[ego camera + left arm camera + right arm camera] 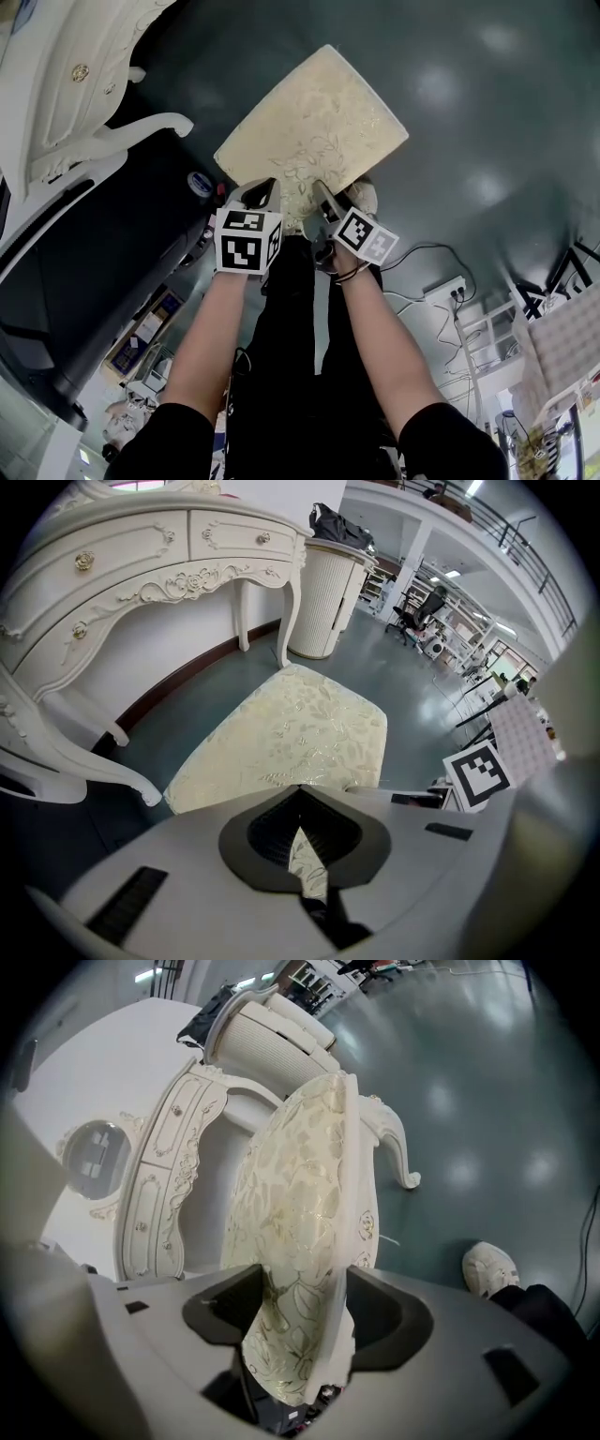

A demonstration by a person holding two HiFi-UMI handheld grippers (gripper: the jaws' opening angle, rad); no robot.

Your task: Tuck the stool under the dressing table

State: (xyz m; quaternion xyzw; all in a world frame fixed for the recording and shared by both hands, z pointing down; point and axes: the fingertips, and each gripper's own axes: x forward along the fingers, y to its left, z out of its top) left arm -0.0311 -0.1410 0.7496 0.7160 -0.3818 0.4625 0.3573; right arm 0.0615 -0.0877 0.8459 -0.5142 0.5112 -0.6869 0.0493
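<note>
Dressing table at left. The stool stands on the floor in front of it, not yet under.

Left tongs are closed to a slit at the seat's near edge; a pinch on the fabric is unconfirmed.

Right tongs are wide, straddling the seat rim, not clamped.

Judgement: clamp right first, then slide the stool level and square, keeping clear of the carved legs.

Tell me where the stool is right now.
Head view, centre: the stool stands just right of the dressing table, not yet under it, with the left claw and right claw at its near edge.
</note>
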